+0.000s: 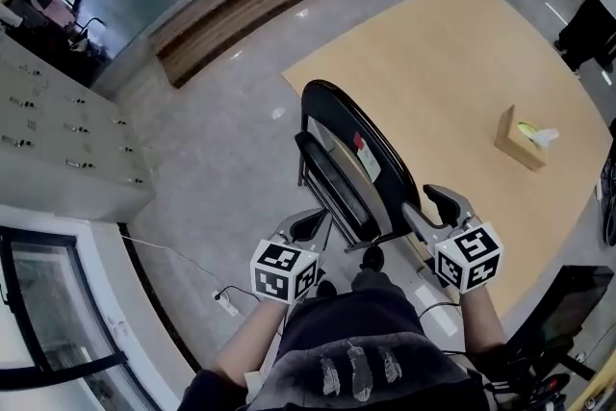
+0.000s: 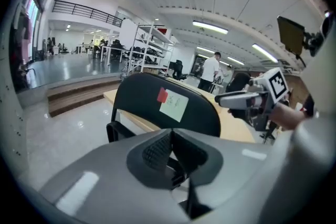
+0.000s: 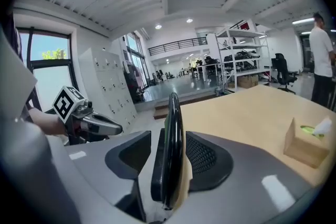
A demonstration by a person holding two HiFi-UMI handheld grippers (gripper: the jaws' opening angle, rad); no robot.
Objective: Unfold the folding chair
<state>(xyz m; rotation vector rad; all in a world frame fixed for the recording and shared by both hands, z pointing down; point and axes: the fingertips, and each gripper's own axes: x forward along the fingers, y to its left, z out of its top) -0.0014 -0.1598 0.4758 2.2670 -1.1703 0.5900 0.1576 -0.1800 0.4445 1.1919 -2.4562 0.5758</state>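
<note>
The black folding chair (image 1: pixel 351 164) stands folded flat on the grey floor in front of me. A red tag and a pale note are stuck to its backrest (image 2: pixel 168 105). My left gripper (image 1: pixel 310 224) hovers at the chair's near left side. Its jaws are shut on nothing and point at the backrest (image 2: pixel 172 136). My right gripper (image 1: pixel 445 199) is at the chair's right edge with its jaws open. From the right gripper view the chair (image 3: pixel 170 128) shows edge-on, standing in the gap of that gripper (image 3: pixel 168 162). There is room on the left side of the gap.
A tan floor mat (image 1: pixel 462 63) lies behind the chair, with a cardboard tissue box (image 1: pixel 525 138) on it. Wooden steps (image 1: pixel 250 0) run at the back. Grey lockers (image 1: pixel 58 130) line the left. A white cable (image 1: pixel 183 260) trails on the floor. A person (image 2: pixel 211 68) stands far off.
</note>
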